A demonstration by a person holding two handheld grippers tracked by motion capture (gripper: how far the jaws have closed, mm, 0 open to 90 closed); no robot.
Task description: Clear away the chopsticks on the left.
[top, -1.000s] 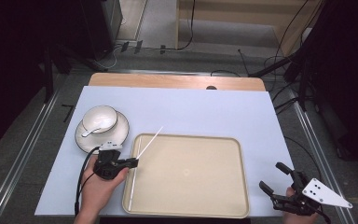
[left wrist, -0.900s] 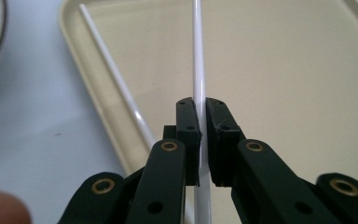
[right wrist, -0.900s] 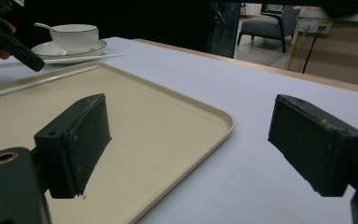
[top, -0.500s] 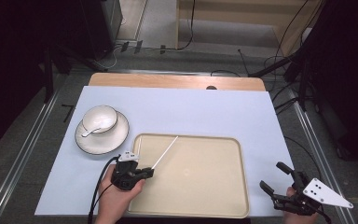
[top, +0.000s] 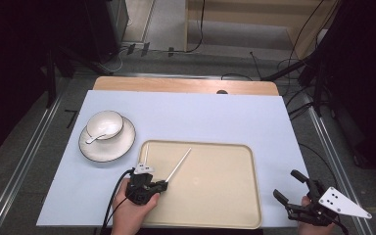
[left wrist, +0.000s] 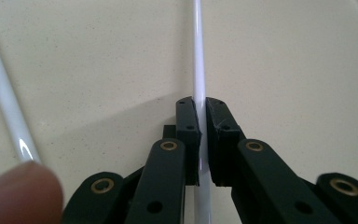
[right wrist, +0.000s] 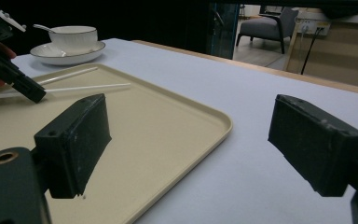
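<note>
The left hand-held gripper (top: 162,185) is clamped on a white chopstick (top: 178,165), its jaws pressed against the thin rod on both sides, as the left gripper view shows (left wrist: 198,60). A second ago this hand sat at the left edge of the beige tray (top: 225,205) with the stick slanting over the tray's near-left corner; it has since shifted to the right and a little lower, so the gripper's jaws and the stick are now over the tray's left part, the stick pointing up and to the right. A second chopstick (top: 145,152) lies along the tray's left rim, apart from the held one. The right hand-held gripper (top: 290,191) has kept its place off the tray's near-right corner above the worktop (top: 200,112), its jaws spread wide with nothing between them. The bowl (top: 105,124) with its spoon on the saucer has not moved.
</note>
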